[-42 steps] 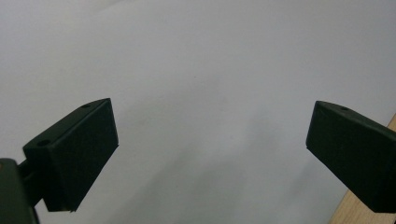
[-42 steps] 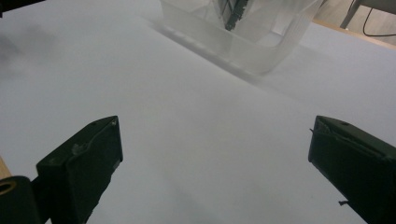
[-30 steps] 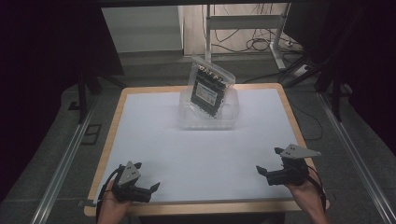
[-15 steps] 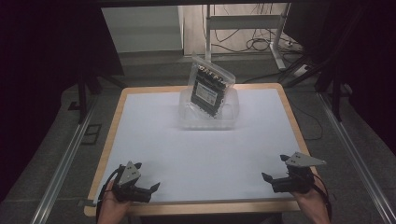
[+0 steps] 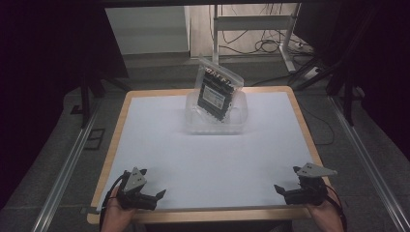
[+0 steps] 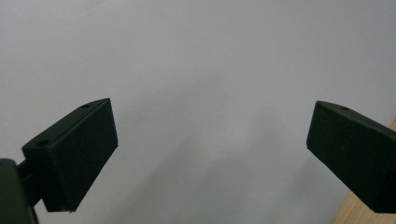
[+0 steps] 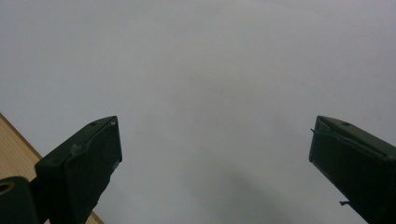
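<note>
left gripper (image 5: 157,194): at about 7 o'clock on the white table (image 5: 159,140), jaws spread wide with nothing between them, low over bare surface in its own view.
right gripper (image 5: 280,189): at about 5 o'clock near the wooden edge, jaws likewise spread and empty.
bag (image 5: 218,92): clear zip bag with a dark flat item inside, standing tilted in the clear tub (image 5: 212,126) at 12 o'clock, well apart from both grippers.
risk, tipping: the bag leans on the tub wall; a nudge from one side could likely topple it or slide the light tub.
risk, grip: slick film may slip or crumple if pinched near the top.
risk, reach: both hands start far off; a hurried approach could knock the tub rim.
</note>
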The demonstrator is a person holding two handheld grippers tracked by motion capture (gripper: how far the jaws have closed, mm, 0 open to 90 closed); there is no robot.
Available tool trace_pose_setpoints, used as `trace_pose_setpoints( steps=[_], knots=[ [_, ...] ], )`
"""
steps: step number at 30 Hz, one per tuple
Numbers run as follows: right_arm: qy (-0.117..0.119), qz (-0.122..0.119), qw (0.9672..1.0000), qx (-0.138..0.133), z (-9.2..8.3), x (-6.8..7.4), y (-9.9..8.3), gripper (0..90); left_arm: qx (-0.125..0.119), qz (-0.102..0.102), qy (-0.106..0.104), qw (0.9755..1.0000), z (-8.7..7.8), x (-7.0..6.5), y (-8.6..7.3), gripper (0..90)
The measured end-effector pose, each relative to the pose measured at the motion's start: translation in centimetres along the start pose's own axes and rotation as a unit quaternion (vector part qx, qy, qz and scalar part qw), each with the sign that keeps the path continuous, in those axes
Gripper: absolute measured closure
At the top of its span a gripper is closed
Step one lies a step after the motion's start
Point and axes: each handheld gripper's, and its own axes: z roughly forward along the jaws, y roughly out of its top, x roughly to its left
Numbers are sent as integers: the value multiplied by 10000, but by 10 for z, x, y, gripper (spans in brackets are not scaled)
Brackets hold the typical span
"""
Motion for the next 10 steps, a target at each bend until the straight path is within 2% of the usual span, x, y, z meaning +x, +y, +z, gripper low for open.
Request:
trace_pose_setpoints(
  steps=[4,10],
  knots=[
    [31,16,9997,227,5,-2,-5,24,46,15,3,10000,1,0,0,14],
    [70,65,9996,279,7,-3,-7,11,37,33,19,10000,2,0,0,14]
  ],
)
